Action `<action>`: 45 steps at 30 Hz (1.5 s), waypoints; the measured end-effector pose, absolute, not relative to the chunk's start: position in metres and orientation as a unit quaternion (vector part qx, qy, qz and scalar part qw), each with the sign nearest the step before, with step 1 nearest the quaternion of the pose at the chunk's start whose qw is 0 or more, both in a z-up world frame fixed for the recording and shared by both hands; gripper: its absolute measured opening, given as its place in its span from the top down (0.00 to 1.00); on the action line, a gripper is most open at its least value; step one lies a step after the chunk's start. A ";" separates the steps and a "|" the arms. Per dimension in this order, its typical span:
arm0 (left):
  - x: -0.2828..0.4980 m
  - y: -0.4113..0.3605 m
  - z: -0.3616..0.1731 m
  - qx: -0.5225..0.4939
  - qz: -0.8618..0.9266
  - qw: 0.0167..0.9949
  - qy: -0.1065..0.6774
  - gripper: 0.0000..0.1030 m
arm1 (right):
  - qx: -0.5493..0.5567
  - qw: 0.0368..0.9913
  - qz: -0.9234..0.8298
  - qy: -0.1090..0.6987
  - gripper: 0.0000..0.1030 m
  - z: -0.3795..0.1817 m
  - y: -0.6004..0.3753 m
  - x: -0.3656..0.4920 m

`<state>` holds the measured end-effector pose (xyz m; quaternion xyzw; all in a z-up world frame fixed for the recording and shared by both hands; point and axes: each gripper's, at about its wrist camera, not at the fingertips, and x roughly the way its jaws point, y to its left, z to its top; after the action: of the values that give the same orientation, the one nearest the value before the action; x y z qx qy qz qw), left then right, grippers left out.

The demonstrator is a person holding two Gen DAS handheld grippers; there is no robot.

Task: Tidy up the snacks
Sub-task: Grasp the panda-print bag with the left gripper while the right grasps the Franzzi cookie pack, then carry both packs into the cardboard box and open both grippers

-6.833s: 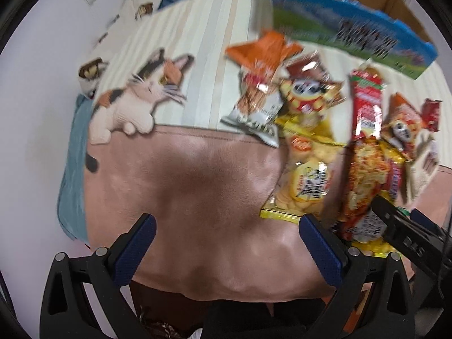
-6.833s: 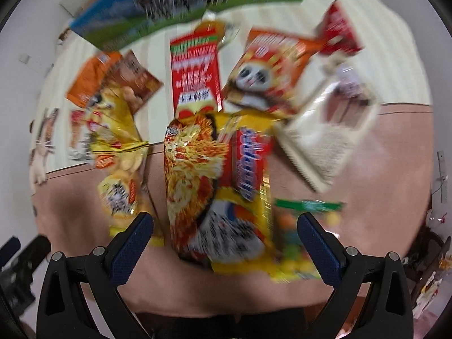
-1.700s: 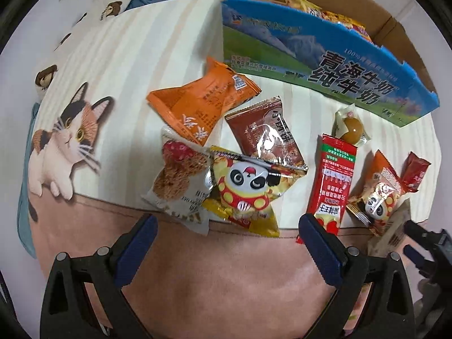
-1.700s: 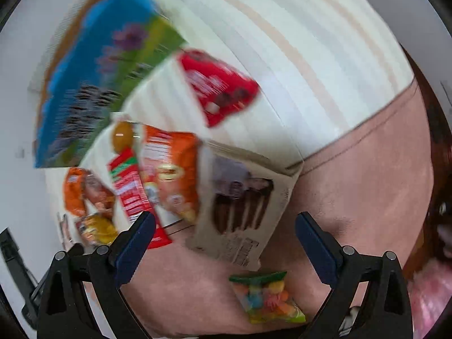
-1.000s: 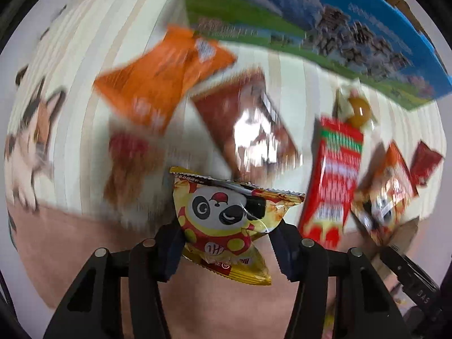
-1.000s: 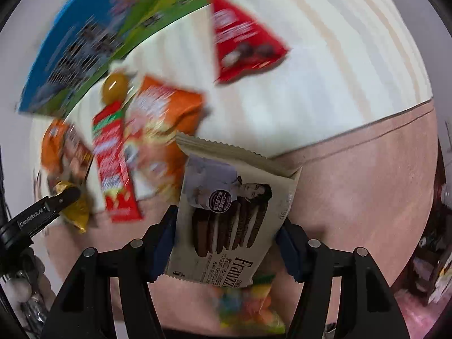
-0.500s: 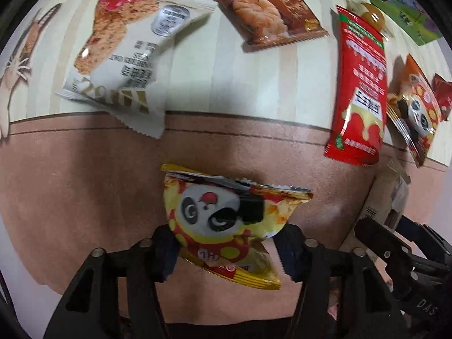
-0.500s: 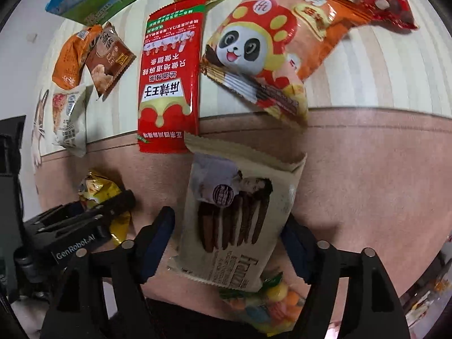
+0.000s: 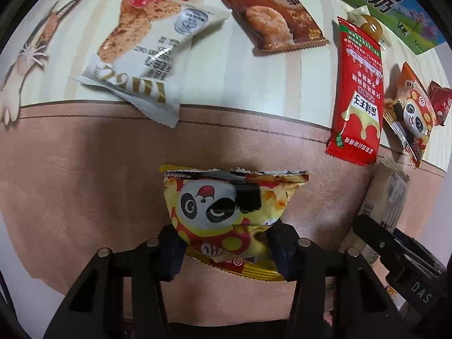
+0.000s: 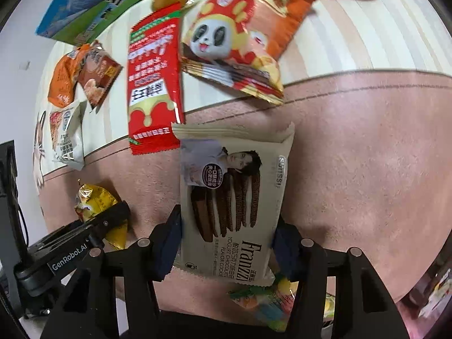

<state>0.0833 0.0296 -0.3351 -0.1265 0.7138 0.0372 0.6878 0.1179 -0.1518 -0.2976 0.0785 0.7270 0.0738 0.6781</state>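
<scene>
Snacks fill both grippers: the left gripper (image 9: pixel 226 243) is clamped on one yellow panda bag (image 9: pixel 228 209), the right gripper (image 10: pixel 227 243) on one beige cookie pack (image 10: pixel 231 197), both over the brown strip (image 9: pixel 84 169) at the cloth's near edge. Beyond, on the striped cloth (image 9: pixel 214 65), lie one red packet (image 9: pixel 357 96), one white bag (image 9: pixel 147 56), one brown pastry pack (image 9: pixel 271 19) and an orange panda bag (image 10: pixel 243 34). One blue-green carton (image 10: pixel 84 8) stands at the far edge

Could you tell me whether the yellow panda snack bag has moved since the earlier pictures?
Yes. The yellow panda bag, clamped in the left gripper, left the striped cloth for the brown area nearer the camera.
</scene>
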 end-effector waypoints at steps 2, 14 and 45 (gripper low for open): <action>0.083 0.026 -0.328 -0.126 0.037 0.690 0.711 0.54 | 0.074 0.681 0.081 0.724 0.42 -0.293 -0.150 0.116; 0.099 0.014 -0.235 -0.132 -0.011 0.733 0.668 0.54 | 0.107 0.709 0.158 0.679 0.42 -0.197 -0.155 0.148; 0.484 0.054 -0.204 -0.059 -0.012 0.716 0.696 0.54 | -0.033 0.746 0.080 0.660 0.42 -0.164 -0.141 0.544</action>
<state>0.4836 0.0542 -0.2040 -0.0594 0.6957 -0.0125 0.7158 0.5440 -0.1413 -0.1640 -0.0329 0.6605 0.0803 0.7458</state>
